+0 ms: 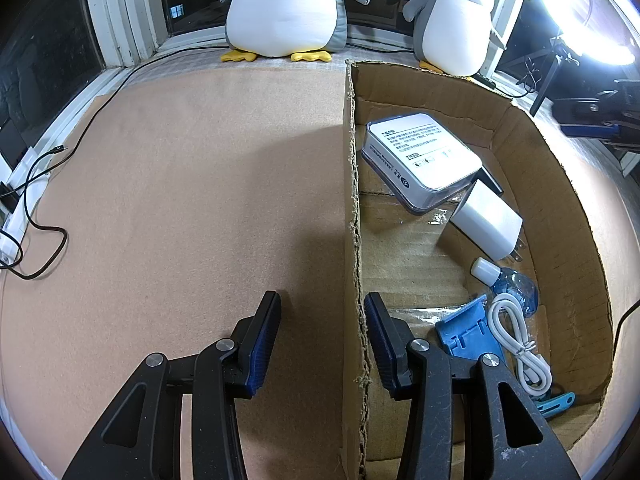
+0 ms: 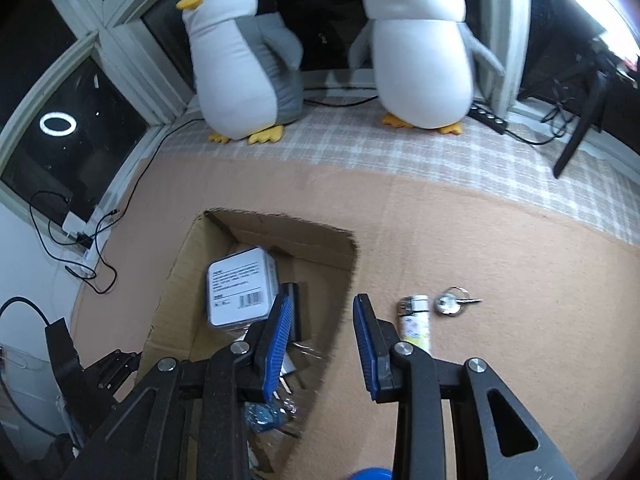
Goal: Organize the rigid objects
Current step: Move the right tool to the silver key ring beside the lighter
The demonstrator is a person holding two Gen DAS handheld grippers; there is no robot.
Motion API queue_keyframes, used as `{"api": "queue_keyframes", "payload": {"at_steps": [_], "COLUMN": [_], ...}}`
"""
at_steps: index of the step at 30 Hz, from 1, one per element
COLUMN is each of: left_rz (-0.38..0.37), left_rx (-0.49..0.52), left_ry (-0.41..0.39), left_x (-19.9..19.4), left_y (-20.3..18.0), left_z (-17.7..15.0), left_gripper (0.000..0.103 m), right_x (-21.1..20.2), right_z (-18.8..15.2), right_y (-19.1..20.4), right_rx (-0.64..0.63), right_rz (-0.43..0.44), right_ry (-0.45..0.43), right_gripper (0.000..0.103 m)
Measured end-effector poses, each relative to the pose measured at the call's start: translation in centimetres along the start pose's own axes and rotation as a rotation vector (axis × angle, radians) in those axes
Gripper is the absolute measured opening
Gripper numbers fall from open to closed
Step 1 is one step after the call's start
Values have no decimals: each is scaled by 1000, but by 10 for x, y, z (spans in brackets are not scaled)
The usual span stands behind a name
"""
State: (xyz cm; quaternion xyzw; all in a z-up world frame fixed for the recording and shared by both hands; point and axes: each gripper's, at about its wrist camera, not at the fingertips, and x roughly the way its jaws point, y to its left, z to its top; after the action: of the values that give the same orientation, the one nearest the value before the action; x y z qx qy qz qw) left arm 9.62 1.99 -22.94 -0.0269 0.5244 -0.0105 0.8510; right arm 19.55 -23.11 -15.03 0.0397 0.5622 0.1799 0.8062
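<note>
Plainly, in the left wrist view the left claw (image 1: 322, 336) stands wide and empty, its jaws straddling the left wall of the cardboard box (image 1: 351, 200), one finger over the tan counter mat (image 1: 180, 200) and the other inside the box; my judgement is that it hovers there to steady or guard the box while items come in, though it grips nothing. Inside the box the sorted things lie loosely toward the right side: a clear-cased product box with a white label (image 1: 424, 156) leaning at the far end, a white plug charger (image 1: 488, 224) just beside and partly under it, a small blue bottle with a white cap (image 1: 508, 280), a blue plastic bracket (image 1: 468, 332) and a coiled white cable (image 1: 516, 340) toward the near corner. The label carries lines of Chinese text, too small to read. In the right wrist view the right claw (image 2: 322, 336) is likewise wide and holds nothing, poised above the box's right wall. Two things remain on the mat, outside the box, near the claw: a small tube with a printed wrapper (image 2: 416, 320) and a key on a ring (image 2: 452, 304) just beside it. The tube's print is illegible; the product box shows a barcode. Two plush penguins (image 2: 420, 52) sit at the counter's far edge, likely not part of the sorting.
</note>
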Motion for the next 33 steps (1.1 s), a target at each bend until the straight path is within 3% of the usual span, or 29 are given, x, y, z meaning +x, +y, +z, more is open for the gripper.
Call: {"api": "queue_keyframes", "payload": {"at_steps": [7,14,16,20,33], "left_rz": [2,1,0,-4,-12], "left_rx": [3,2,1,-1,-5], "left_ry": [1,1,1,1,2], "left_x": [0,-1,-1,-1,0], "left_y": [0,0,-1,-1,2], "left_z": [0,0,0,0,1], "left_gripper": [48,48,48,48,48], "right_x": [-12,10,18,34,66], "right_z": [-6,-11,-12,-10,1], "right_y": [-44,-84,-91,-101,-119], "right_rx": [71,222,251,338,471], "right_rz": [-60,-39,-39,-61,-118], "right_ry": [3,63,75,92,115], "right_gripper": [29,31,32,42,43]}}
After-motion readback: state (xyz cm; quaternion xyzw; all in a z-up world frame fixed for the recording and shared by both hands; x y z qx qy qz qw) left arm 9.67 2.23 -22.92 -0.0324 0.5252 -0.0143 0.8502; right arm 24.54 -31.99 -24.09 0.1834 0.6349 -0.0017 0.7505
